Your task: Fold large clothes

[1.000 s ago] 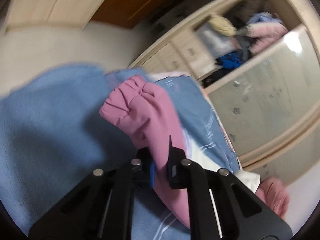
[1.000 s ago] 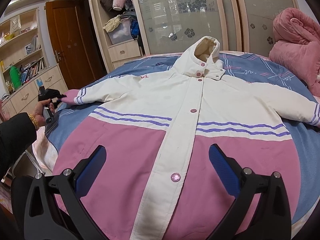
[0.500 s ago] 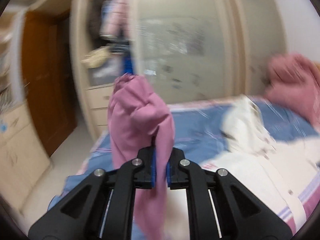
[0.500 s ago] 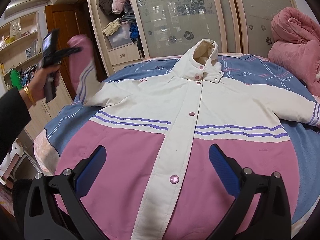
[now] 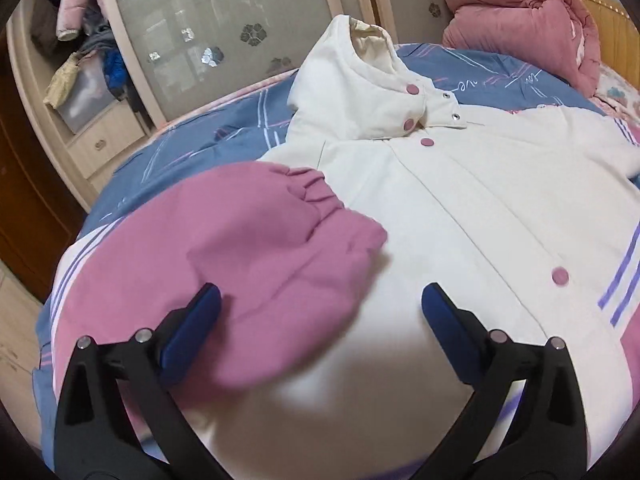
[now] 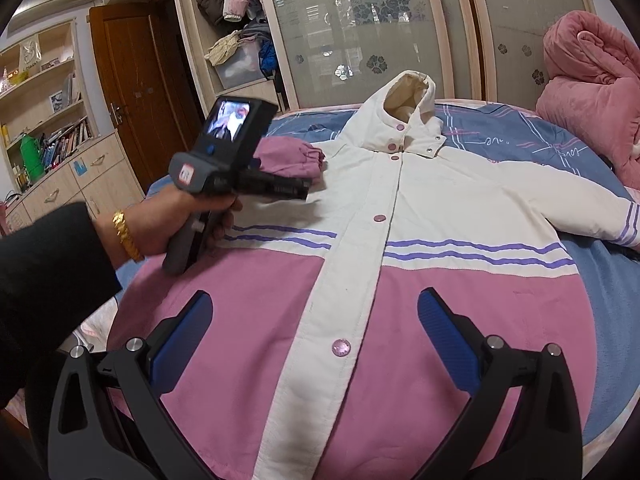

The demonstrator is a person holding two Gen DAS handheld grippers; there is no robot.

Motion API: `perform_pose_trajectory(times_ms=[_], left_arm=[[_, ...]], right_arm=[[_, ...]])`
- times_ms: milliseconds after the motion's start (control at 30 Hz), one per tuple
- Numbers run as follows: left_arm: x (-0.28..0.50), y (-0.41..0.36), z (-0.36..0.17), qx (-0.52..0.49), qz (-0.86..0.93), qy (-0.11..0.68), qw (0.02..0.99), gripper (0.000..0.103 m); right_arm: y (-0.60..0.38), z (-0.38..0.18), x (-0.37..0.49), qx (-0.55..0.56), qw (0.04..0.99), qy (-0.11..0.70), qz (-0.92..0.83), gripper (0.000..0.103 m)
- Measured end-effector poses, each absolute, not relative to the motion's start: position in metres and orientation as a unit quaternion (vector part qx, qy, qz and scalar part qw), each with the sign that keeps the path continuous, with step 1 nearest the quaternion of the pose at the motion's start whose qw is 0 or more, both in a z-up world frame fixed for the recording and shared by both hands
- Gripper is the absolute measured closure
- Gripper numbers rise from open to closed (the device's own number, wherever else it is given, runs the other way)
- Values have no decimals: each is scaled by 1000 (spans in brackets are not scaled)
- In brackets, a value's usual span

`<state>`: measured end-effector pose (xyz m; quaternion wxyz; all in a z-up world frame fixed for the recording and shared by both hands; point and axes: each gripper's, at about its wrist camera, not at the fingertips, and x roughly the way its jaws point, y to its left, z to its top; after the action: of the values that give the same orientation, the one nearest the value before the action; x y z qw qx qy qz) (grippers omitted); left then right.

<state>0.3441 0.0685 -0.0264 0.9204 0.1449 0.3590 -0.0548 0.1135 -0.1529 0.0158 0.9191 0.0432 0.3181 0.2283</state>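
1. Padded hooded jacket in white and pink with purple stripes point(image 6: 400, 240) is lying face up and snapped shut on the blue patterned bedspread point(image 6: 500, 136), hood pointing toward the frosted sliding wardrobe doors point(image 6: 360, 32).

2. We are noting that the sleeve on the left side, ending in a gathered pink cuff point(image 5: 280, 232), is resting across the white chest panel, its elastic edge near the front placket. We are judging the first fold as laid.

3. We are recording the left gripper point(image 5: 320, 304) with its jaws opening wide; the blue pads point(image 5: 200, 320) are standing on either side of the pink sleeve fabric without pressing on it, so the sleeve is let go. In the right wrist view a hand point(image 6: 180, 220) in a dark sleeve with a gold bracelet is holding this tool over the jacket's left shoulder.

4. We are recording the right gripper point(image 6: 316, 312) with jaws spread and nothing between them, hovering above the pink lower panel near the bottom snap.

5. We are finding the opposite sleeve point(image 6: 580, 208) lying stretched out toward the rolled pink quilt point(image 6: 592, 92), unfolded.

6. We are judging the work as at an early stage: the second sleeve, the hood and the body folds are all outstanding.

7. We are flagging one risk: the thick padding may spring the placed sleeve open again.
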Motion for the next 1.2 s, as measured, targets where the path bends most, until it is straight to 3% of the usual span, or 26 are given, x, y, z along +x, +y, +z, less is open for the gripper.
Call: perform_pose_trajectory(times_ms=[133,300,500,633,1200], left_arm=[[281,75,10,82,-53,282,955,2],[185,95,49,-26,-17,245,969,2],[104,81,27,-39,-19,255,966,2],[101,61,2,-5,-34,308,951,2],[103,62,8,-23,-21,288,957,2]], right_arm=[[-162,18,111,50,922,312,224,1],[-184,23,110,65,934,292,193,1],[-207,22,115,75,943,287,148,1],[-212,18,113,59,949,283,122,1],[-205,8,119,50,943,302,128,1]])
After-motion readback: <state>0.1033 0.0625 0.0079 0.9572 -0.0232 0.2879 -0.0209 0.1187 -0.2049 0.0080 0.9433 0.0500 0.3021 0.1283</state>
